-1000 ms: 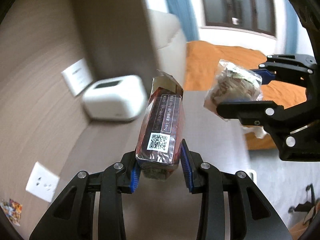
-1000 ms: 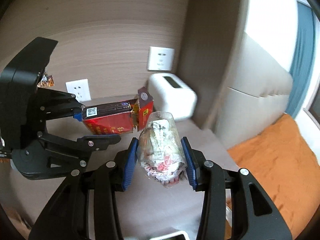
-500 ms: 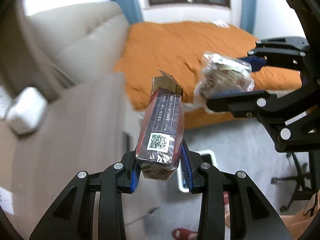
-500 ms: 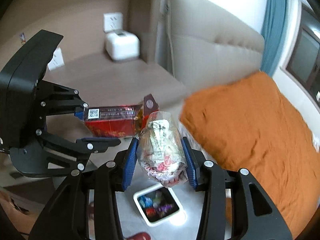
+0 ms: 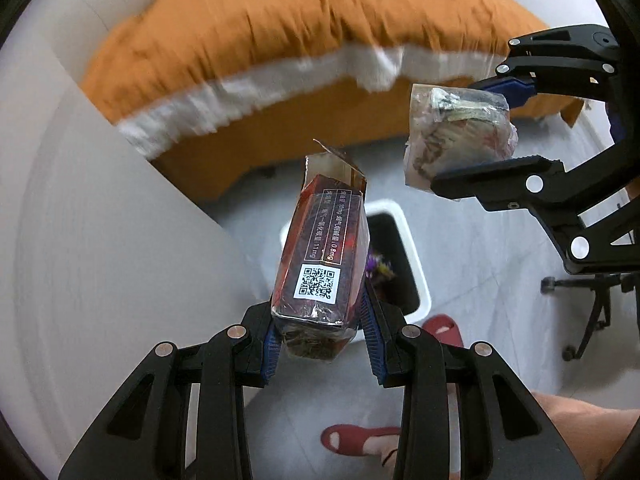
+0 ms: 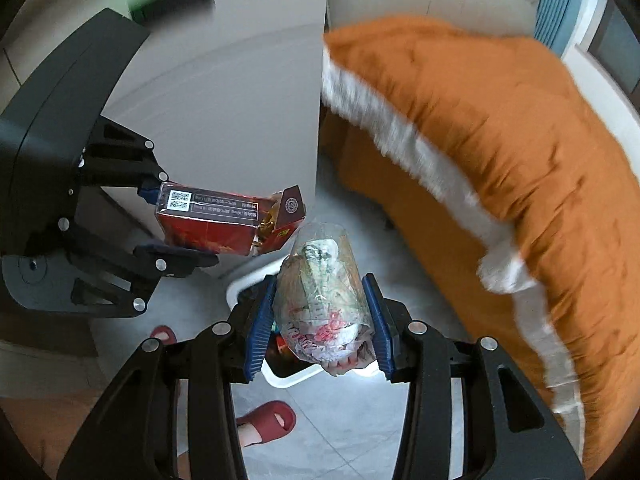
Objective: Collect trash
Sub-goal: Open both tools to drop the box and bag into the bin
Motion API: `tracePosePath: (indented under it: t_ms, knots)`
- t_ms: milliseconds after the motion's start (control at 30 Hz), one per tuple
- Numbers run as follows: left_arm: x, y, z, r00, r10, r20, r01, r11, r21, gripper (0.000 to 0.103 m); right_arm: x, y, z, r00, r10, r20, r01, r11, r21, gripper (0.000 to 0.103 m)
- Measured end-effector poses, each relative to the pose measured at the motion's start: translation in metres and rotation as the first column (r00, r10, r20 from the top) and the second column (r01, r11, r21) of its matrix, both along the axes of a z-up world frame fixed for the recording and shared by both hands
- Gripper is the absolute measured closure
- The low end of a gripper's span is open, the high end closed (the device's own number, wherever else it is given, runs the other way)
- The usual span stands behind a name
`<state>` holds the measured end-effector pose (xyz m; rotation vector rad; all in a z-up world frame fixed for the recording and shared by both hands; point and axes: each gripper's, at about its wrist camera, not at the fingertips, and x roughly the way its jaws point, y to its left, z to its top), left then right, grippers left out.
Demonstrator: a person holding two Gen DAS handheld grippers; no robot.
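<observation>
Both grippers point steeply down over the white bin (image 5: 416,264) on the floor, the left gripper (image 5: 320,340) clamped on the red carton (image 5: 320,256) almost directly above its mouth, the right gripper (image 6: 320,332) clamped on the crumpled plastic bag (image 6: 324,300) beside it.

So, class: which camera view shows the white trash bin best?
The left wrist view: the white trash bin shows its rim and dark inside beyond the red box. In the right wrist view, the bin sits mostly hidden behind the right gripper and its wrapped bundle.

An orange bedcover (image 5: 312,28) with a white edge fills the upper frame. Red slippers (image 5: 360,438) sit at the bottom; a chair base (image 5: 588,304) stands right.
</observation>
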<state>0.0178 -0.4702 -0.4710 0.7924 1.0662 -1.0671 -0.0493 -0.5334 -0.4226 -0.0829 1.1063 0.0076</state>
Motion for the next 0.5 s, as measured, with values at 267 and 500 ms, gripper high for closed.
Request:
tracePosePath:
  t_ms: [267,500]
  knots:
    - [-0.001,-0.012,-0.119,0.995,-0.034,-0.093,0.036,0.999,0.026,0.026,-0.001,0.002,-0.118,0.994,0.065,-0.084,-0.070,0.996,-0.056,0.004]
    - [-0.014,-0.005,-0.146,0.998,-0.058,-0.023,0.059,0.996,0.066,0.005,-0.008,0.005,-0.152,0.987,0.089,-0.132,-0.102,0.990,-0.097,0.004]
